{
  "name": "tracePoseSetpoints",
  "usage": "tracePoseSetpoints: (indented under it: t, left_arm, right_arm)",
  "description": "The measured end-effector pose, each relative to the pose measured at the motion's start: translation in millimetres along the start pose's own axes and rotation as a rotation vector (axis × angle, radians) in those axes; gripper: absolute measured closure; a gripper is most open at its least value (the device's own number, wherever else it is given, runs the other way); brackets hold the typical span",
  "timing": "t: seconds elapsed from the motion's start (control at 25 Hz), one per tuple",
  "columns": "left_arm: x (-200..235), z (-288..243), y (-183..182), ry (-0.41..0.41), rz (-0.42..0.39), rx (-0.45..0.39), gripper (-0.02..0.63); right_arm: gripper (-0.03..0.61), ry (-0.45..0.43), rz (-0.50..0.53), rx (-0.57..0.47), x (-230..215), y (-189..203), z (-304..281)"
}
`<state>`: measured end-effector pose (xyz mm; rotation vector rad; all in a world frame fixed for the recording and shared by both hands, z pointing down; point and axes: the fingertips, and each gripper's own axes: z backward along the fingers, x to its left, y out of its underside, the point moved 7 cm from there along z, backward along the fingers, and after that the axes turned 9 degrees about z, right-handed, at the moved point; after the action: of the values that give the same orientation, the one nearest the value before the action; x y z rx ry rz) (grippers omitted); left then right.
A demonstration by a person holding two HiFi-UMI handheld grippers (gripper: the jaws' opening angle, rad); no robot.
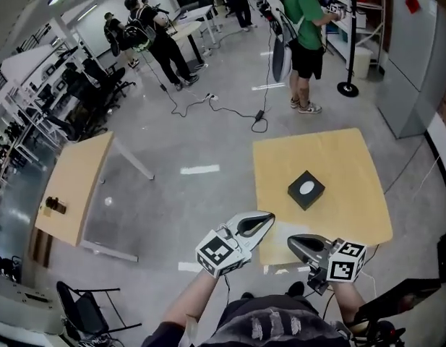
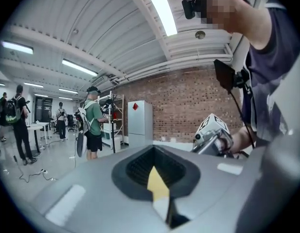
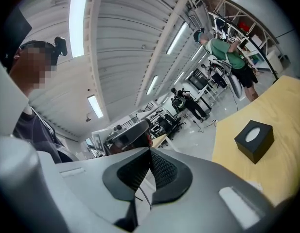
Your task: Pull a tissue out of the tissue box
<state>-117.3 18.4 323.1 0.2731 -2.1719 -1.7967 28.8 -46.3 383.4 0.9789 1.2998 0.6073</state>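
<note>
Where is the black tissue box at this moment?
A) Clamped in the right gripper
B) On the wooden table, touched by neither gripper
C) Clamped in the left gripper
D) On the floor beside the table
B: the black tissue box sits on the wooden table, apart from the left gripper and the right gripper.

A light wooden bench (image 1: pixel 320 154) stands on the glossy grey floor (image 1: pixel 201 139). A black tissue box (image 1: pixel 306 189) with a white oval opening on top sits near the bench's middle. To the left, a second bench (image 1: pixel 74 176) carries a small dark object (image 1: pixel 55 205) near one edge, and a black cable (image 1: pixel 230 110) trails over the floor beyond.
</note>
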Motion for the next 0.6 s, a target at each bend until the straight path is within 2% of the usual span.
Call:
tracePoseSetpoints:
  t: [0.24, 0.48, 0.6]
  left_arm:
    - [17.3, 51.6, 1.2, -0.051, -0.018, -0.043, 0.613]
    - [37.1, 108.5, 18.2, -0.115, 0.049, -0.099, 0.615]
    - [47.6, 125.4, 27.2, -0.12, 0.042, -0.116, 0.615]
  right_arm:
    - [0.581, -0.027, -0.01, -0.024, 21.4, -1.4, -39.4]
    - [0.581, -0.013, 0.023, 0.021, 45.5, 13.6, -86.6]
    - [0.581, -0.014, 0.049, 0.03, 49.3, 17.5, -105.0]
